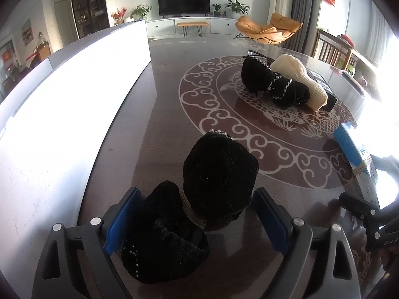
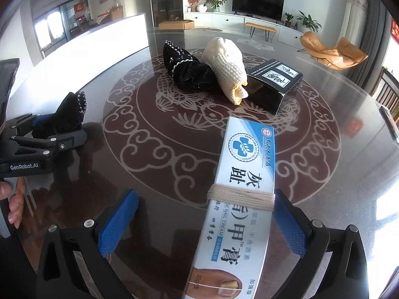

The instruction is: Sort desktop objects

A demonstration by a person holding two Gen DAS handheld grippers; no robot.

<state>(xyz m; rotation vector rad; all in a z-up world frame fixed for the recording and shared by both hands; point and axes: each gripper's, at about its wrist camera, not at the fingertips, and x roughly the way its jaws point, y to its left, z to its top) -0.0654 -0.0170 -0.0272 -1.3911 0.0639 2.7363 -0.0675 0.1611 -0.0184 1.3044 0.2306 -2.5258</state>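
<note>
A black knit bundle [image 1: 214, 186] tied with twine lies on the dark patterned table [image 1: 162, 99] between the blue pads of my left gripper [image 1: 197, 214], whose jaws stand open around it. It also shows in the right wrist view [image 2: 67, 114]. A white-and-blue nail cream box [image 2: 239, 199] wrapped with twine lies between the fingers of my right gripper [image 2: 204, 221], which is open, its right pad touching the box. At the table's middle lie another black knit bundle [image 2: 189, 72], a cream knit roll [image 2: 227, 67] and a black box [image 2: 276, 84].
A long white box [image 1: 74, 94] runs along the table's left side. The left gripper [image 2: 42, 139] and the hand holding it show at the left of the right wrist view. Chairs stand at the far right [image 1: 331, 49].
</note>
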